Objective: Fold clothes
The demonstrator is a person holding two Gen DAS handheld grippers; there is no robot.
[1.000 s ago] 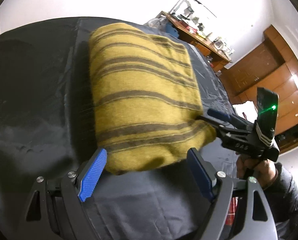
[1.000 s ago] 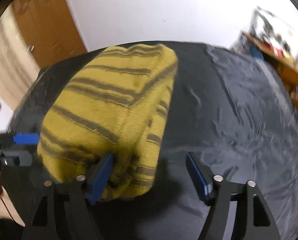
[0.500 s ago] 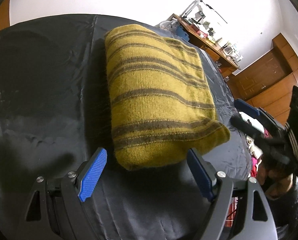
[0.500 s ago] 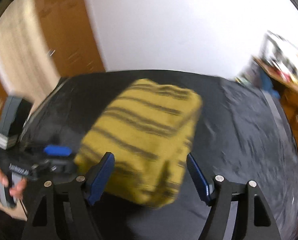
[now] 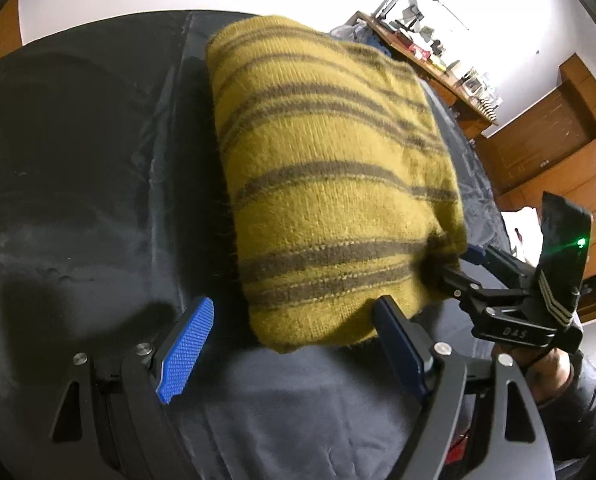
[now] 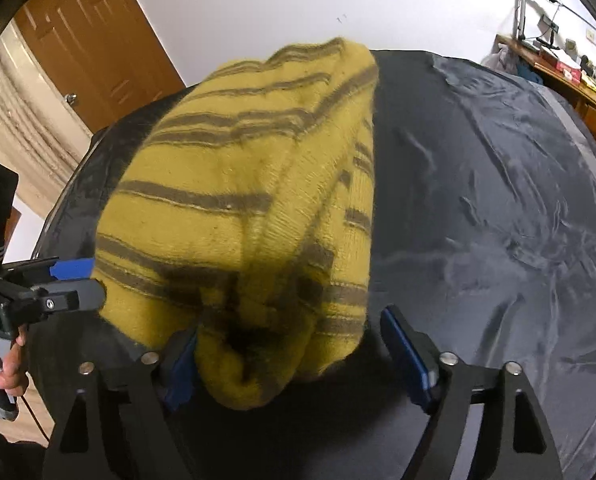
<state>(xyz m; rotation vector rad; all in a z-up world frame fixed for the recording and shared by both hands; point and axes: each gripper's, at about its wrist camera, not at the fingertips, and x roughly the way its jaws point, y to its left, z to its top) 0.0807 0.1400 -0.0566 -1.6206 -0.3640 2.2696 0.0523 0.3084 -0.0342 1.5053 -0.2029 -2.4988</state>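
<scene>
A folded mustard-yellow sweater with dark stripes (image 5: 329, 176) lies on the dark sheet (image 5: 78, 152); it also shows in the right wrist view (image 6: 250, 208). My left gripper (image 5: 298, 344) is open, its blue pads (image 5: 186, 344) either side of the sweater's near edge. My right gripper (image 6: 294, 356) is open with the sweater's corner bulging between its jaws. In the left wrist view the right gripper (image 5: 457, 268) presses into the sweater's right corner. In the right wrist view the left gripper (image 6: 74, 280) sits at the sweater's left edge.
The dark sheet (image 6: 497, 200) covers a wide flat surface. A cluttered wooden desk (image 5: 425, 56) stands against the white wall behind. Wooden cabinets (image 5: 557, 152) are at the right and a wooden door (image 6: 90, 40) at the left.
The right gripper, drawn back half a second ago, has moved in again against the sweater's right corner. The left gripper has come closer to the near edge.
</scene>
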